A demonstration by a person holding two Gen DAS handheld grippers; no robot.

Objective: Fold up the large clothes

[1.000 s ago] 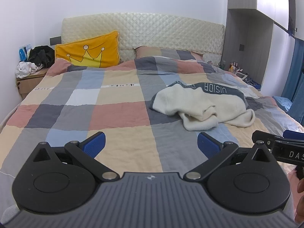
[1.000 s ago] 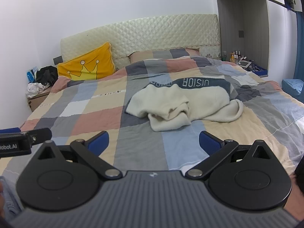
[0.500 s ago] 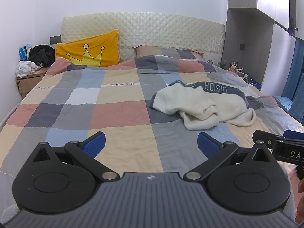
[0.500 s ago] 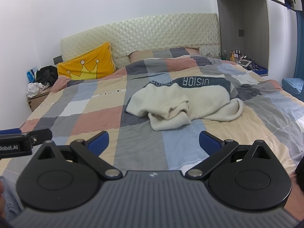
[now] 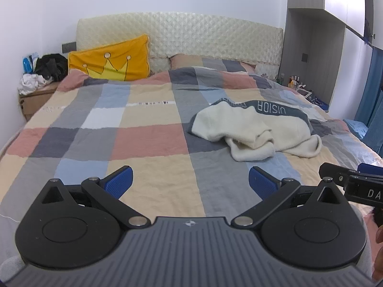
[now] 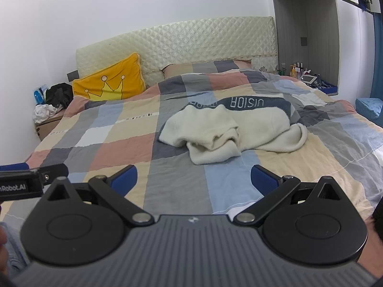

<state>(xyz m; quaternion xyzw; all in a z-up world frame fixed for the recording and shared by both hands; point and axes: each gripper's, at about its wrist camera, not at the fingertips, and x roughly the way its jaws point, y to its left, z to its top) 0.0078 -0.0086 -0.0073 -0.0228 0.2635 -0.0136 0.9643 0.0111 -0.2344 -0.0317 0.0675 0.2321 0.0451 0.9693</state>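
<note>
Both tongs gape over the checked bedspread.

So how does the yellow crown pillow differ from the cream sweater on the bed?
The yellow crown pillow stands propped against the headboard; the cream sweater lies crumpled in a heap on the checked duvet. The pillow is bright yellow with a crown drawing; the sweater is cream with a dark band of lettering. The pillow keeps a plump, smooth shape; the sweater is bunched and folded over itself. Both are on the bed, untouched by either gripper.
</note>
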